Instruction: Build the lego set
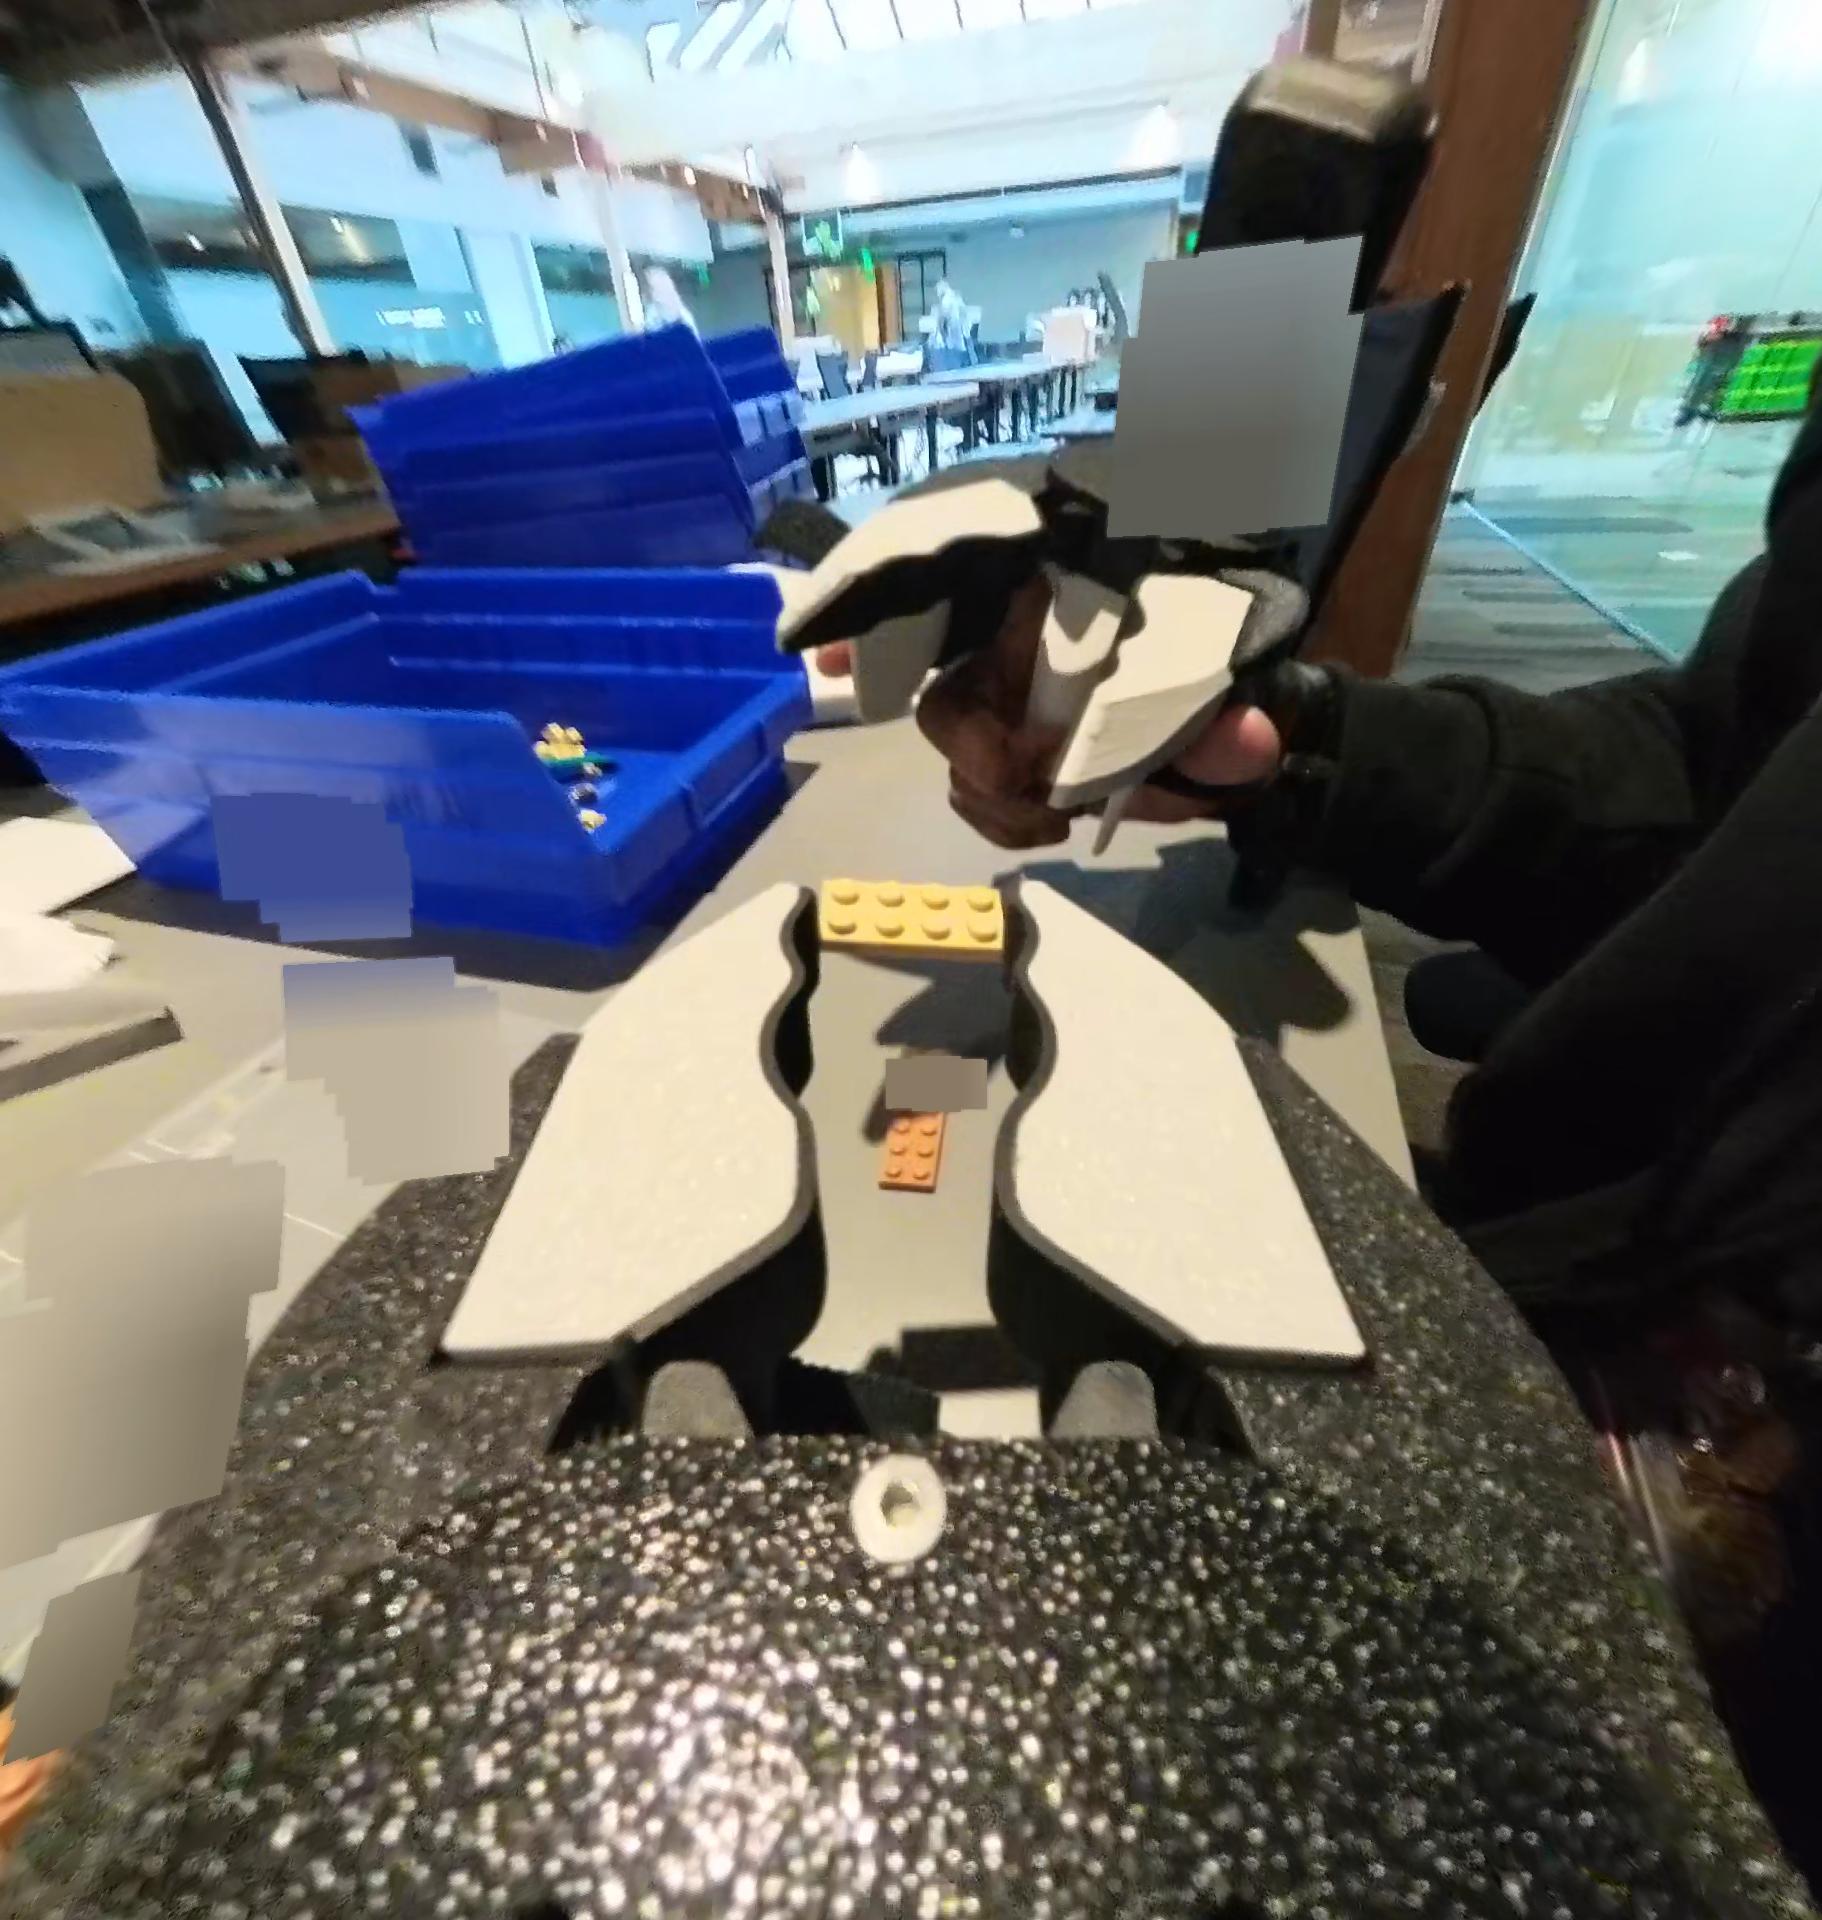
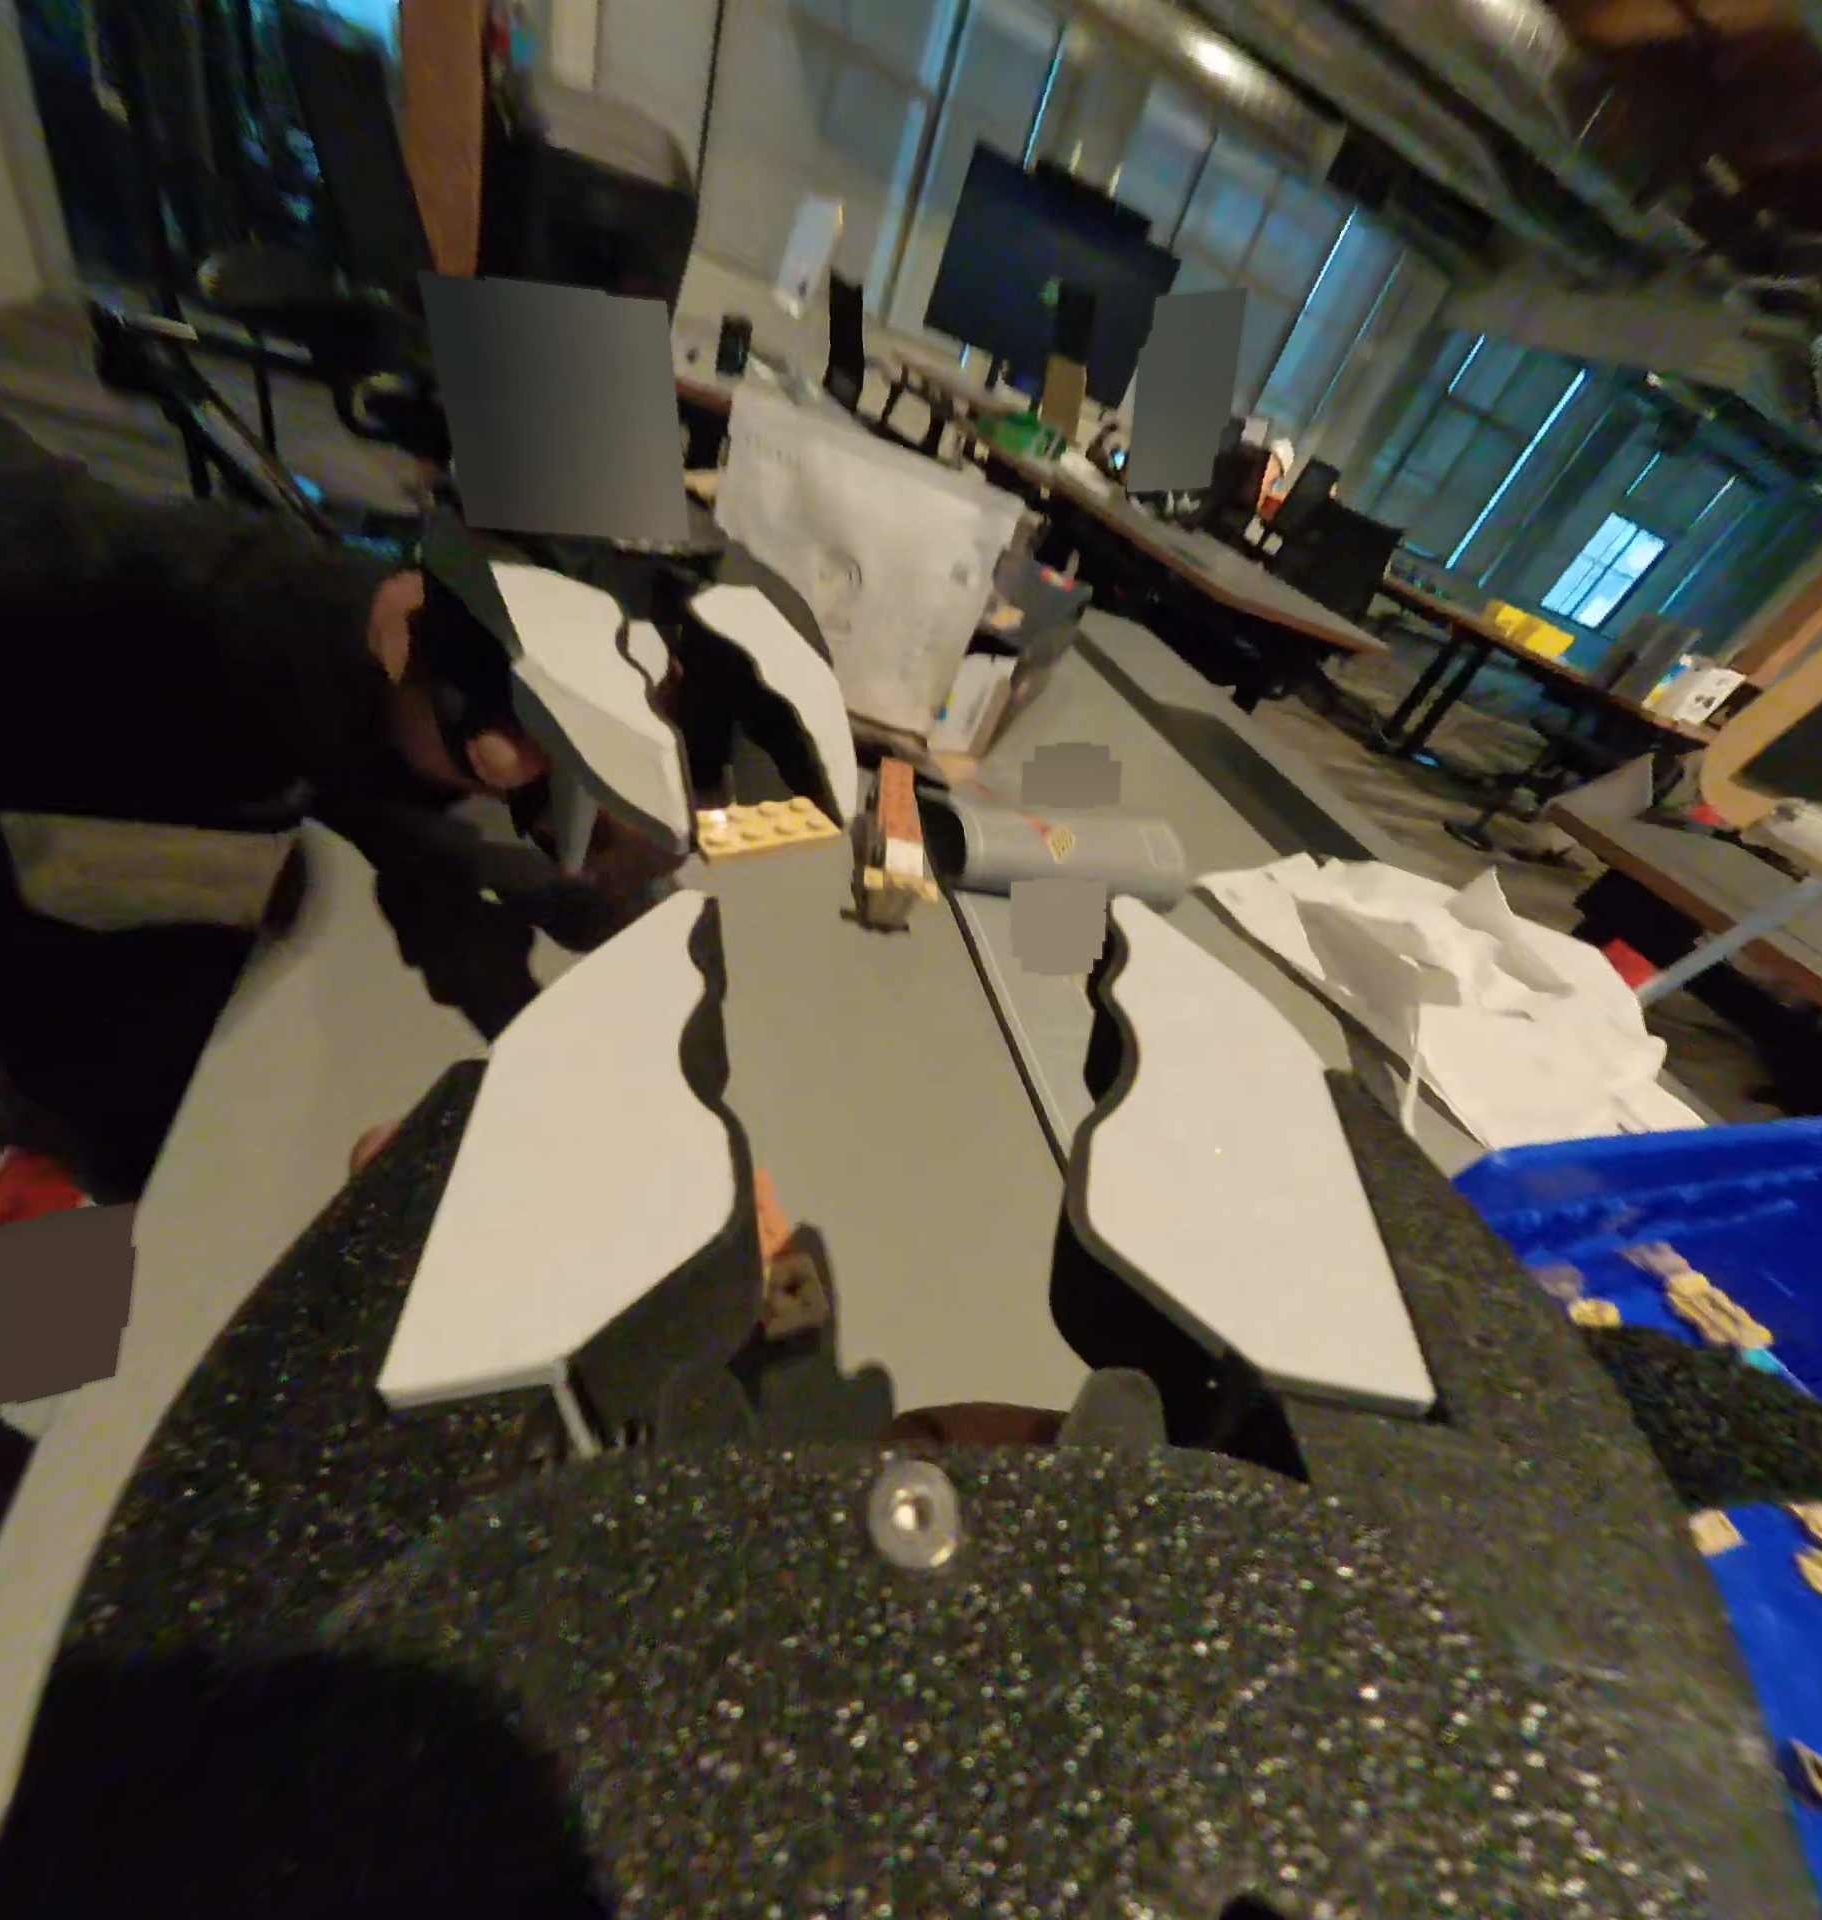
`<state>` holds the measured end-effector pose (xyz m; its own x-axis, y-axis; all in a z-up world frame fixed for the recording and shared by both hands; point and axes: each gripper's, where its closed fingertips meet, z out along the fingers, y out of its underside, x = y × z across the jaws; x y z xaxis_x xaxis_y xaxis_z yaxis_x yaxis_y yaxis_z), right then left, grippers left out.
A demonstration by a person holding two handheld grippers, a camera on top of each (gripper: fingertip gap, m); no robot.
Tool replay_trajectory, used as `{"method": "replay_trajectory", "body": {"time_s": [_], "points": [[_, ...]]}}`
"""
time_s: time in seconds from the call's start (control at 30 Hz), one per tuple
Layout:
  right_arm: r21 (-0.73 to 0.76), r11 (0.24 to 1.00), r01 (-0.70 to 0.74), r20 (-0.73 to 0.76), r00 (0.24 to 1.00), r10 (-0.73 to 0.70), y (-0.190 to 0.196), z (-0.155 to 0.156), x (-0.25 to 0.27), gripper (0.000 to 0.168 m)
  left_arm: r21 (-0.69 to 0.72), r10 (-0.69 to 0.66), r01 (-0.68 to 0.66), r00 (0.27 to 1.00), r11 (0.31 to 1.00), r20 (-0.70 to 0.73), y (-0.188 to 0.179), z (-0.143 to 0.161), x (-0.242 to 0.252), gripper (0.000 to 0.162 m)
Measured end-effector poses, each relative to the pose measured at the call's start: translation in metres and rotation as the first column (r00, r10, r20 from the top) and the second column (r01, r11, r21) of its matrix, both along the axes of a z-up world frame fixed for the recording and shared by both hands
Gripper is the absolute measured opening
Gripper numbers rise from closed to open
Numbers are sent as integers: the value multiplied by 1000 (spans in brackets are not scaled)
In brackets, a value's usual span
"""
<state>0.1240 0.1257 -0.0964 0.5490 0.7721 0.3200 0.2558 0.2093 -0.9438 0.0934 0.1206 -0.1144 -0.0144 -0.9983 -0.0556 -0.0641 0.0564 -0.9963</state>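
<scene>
Grey tabletop in an open office carried a tan flat 2-by-4 studded lego plate, long axis crosswise, held up between the tips of the left gripper, whose fingers stood moderately apart. An orange 2-by-3 plate lay nearer. Opposite, the right gripper hovered wide open, empty.

an open-plan office or lab workspace. long rows of desks with office chairs run back through the upper middle of the left wrist view, under a skylit ceiling and beside glass partitions at the upper right. the right wrist view shows a large dark monitor at top centre, exposed ceiling ducts and tall windows at the upper right.
</scene>
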Motion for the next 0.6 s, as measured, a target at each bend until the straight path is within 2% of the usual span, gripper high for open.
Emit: {"method": "replay_trajectory", "body": {"time_s": [0.1,0.33,0.6], "points": [[-39,999,28,51,998,-26,4,-14,16,72,-26,-11,10,998,1000,-58,-1,-11,11,33],[-89,993,72,83,994,-64,3,-34,43,56,-13,5,-7,987,1000,-162,5,-31,34,33],[-142,986,91,185,981,-64,-6,-55,60,52,-13,-16,12,942,1000,-335,4,-57,56,34]]}}
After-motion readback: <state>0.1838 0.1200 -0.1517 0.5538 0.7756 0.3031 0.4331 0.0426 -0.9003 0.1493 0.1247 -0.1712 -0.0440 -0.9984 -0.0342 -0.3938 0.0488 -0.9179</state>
